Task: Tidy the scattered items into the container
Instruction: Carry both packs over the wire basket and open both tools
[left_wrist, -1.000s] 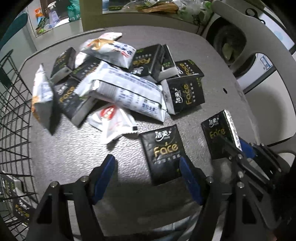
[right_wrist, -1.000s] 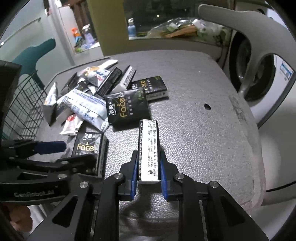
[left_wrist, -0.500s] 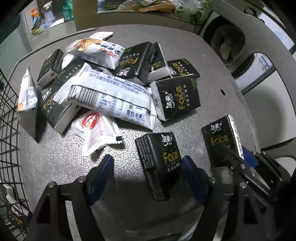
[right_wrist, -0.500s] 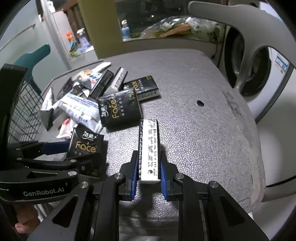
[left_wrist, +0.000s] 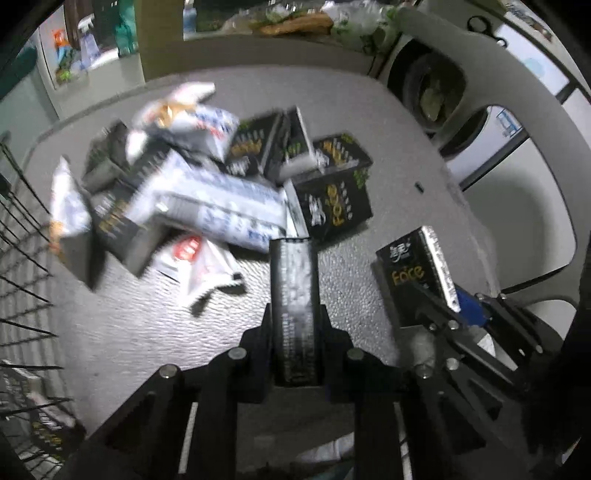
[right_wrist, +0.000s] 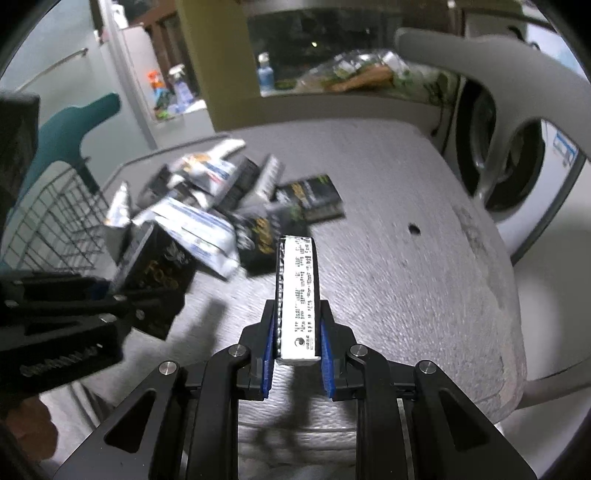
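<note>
Tissue packs edge-on, apparently, between both pairs of jaws: left gripper closing, right gripper clamped

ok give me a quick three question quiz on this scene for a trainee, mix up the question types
1. True or false: each gripper has a black tissue pack between its fingers.
2. Multiple choice: the wire basket in the right wrist view stands (A) left of the pile of packs, (B) right of the pile, (C) on top of the pile.
3. Short answer: what word is printed in gold on the black packs?

Key
1. True. The left gripper is closing on its pack, pack edge-on between the jaws; the right gripper clamps its pack.
2. A.
3. Face, readable on the right gripper's pack in the left wrist view.
</note>
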